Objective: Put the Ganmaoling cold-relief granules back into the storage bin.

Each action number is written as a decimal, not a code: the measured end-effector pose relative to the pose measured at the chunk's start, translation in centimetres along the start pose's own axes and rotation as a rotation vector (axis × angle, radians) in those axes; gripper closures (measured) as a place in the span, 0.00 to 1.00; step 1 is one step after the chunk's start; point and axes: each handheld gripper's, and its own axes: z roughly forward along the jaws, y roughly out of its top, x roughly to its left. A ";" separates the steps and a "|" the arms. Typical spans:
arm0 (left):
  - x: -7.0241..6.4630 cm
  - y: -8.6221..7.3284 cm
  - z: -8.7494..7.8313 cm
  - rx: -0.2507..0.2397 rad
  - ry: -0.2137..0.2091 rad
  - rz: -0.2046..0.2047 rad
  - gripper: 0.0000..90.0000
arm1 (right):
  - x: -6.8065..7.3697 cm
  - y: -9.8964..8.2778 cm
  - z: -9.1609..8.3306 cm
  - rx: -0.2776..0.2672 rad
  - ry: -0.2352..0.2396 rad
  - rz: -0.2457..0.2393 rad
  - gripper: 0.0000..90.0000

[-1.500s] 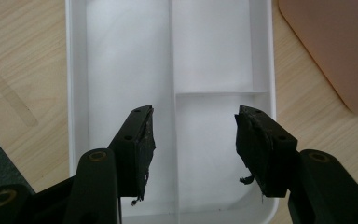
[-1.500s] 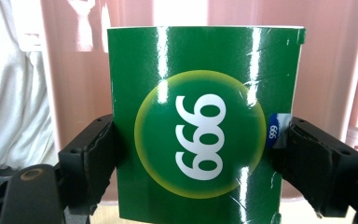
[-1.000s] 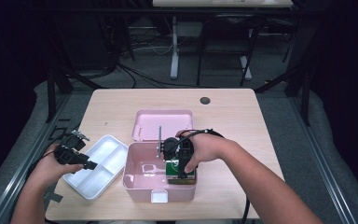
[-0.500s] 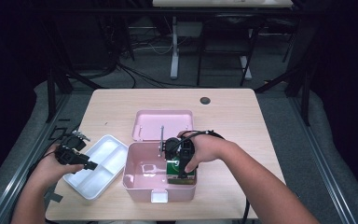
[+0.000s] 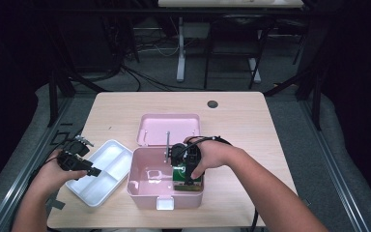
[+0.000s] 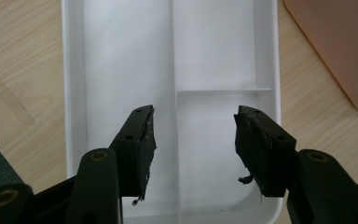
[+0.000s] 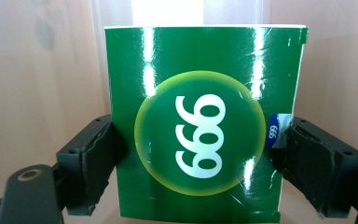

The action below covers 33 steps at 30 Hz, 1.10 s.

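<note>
From the high view, a pale wooden worktop (image 5: pixel 241 121) carried a pink plastic storage box (image 5: pixel 147 191) with its pink lid (image 5: pixel 169 128) lying flat just behind it. A white plastic divided tray (image 5: pixel 101 176) sat just to the left of the box, touching or nearly touching its wall. The right tongs (image 5: pixel 186 174) reached down into the right part of the pink box, where a glossy green cardboard carton (image 5: pixel 179 178) stood against the box's right-hand wall. The left tongs (image 5: pixel 94 170) hovered over the left edge of the white tray, held in the person's left hand (image 5: pixel 53 174). A small dark round grommet (image 5: pixel 212 104) lay in the worktop far behind the lid.

In the left gripper view, the left tongs (image 6: pixel 193 142) were spread wide with nothing between them, poised above the tray (image 6: pixel 261 56). The tray's long divider ran between the two jaws, and a short cross divider split the right side into two compartments. A corner of the pink box (image 6: pixel 335 42) showed at upper right.

In the right gripper view, the right tongs (image 7: pixel 198 163) were clamped on the green carton (image 7: pixel 200 126), one jaw pressing each side edge. The carton bore a yellow-green circle with white figures, and pink box walls (image 7: pixel 37 70) rose around it.
</note>
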 end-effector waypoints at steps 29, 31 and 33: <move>-0.1 0.0 0.0 0.001 0.004 -0.001 0.52 | 0.3 -0.8 -1.9 -0.043 -0.011 0.032 0.17; -0.1 0.0 0.0 0.000 0.005 0.000 0.52 | 0.4 -1.0 -2.4 -0.062 -0.012 0.046 0.17; -0.1 0.0 0.0 -0.001 0.005 0.002 0.52 | 0.5 -1.1 -2.7 -0.055 -0.018 0.045 0.17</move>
